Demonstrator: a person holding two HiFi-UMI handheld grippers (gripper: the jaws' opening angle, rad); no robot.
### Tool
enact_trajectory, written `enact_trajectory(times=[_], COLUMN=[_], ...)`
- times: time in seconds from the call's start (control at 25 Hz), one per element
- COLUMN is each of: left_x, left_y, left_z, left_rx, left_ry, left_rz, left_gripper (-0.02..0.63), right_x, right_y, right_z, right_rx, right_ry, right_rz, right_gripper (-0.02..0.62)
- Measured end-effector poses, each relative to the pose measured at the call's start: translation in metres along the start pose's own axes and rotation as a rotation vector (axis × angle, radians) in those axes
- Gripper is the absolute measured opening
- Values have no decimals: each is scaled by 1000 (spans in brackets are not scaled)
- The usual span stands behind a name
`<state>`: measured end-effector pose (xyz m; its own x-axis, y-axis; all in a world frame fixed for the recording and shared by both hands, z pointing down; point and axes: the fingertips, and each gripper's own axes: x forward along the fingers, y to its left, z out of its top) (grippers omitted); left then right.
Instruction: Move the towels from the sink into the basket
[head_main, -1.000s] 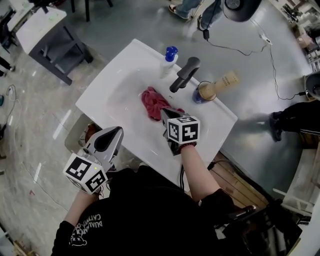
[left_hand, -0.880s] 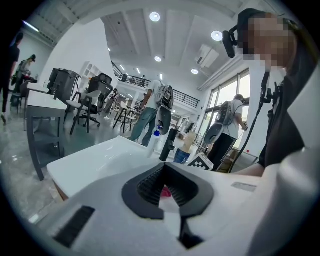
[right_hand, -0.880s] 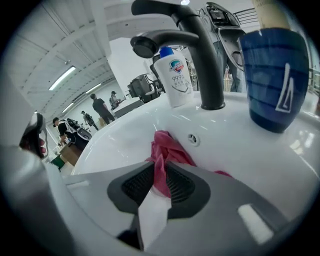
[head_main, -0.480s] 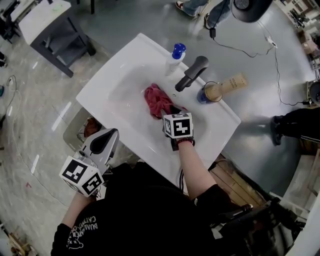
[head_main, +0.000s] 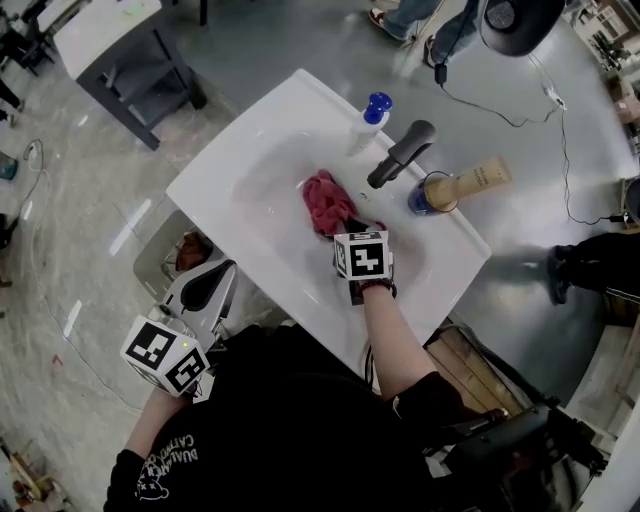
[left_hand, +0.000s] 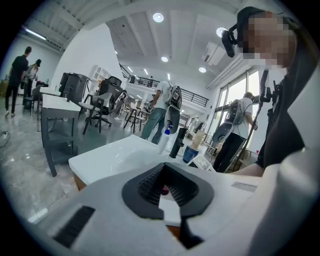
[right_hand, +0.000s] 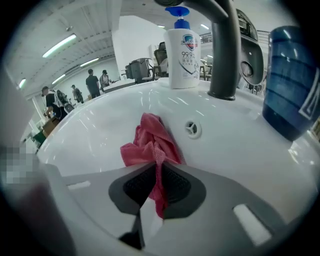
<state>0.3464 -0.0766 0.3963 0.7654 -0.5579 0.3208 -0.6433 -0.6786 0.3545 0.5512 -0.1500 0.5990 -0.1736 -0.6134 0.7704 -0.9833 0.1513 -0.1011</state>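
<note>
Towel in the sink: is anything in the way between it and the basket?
The jaws of the right gripper have just been closing and now pinch the towel. Between it and the basket stands only the sink rim, so lift it over. The left gripper hangs at the basket's near edge and might crowd it.

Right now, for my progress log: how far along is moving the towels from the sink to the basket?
Possibly done: something reddish already lies in the basket, though too small to identify. In hand: the right hand-held gripper has just been closing its jaws on the red towel, which rests in the sink. Left: lifting it across into the basket.
</note>
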Motion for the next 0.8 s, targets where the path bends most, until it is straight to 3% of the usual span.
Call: enact_trajectory(times=[0.2,0.4,0.8], left_x=[-2,-17,-81], left_y=[-5,-10,-1], left_z=[11,22,39], left_rx=[11,28,48], left_ry=[-29,-62,-135], left_rz=[-27,-72,-148], left_gripper=[5,5,6], right_x=[-20,-53,-142], right_y=[8,27,90], right_z=[13,32,87], right_rx=[123,144,100], right_ry=[-53,-138,-322], right_rz=[72,120,93], right_gripper=[41,40,38])
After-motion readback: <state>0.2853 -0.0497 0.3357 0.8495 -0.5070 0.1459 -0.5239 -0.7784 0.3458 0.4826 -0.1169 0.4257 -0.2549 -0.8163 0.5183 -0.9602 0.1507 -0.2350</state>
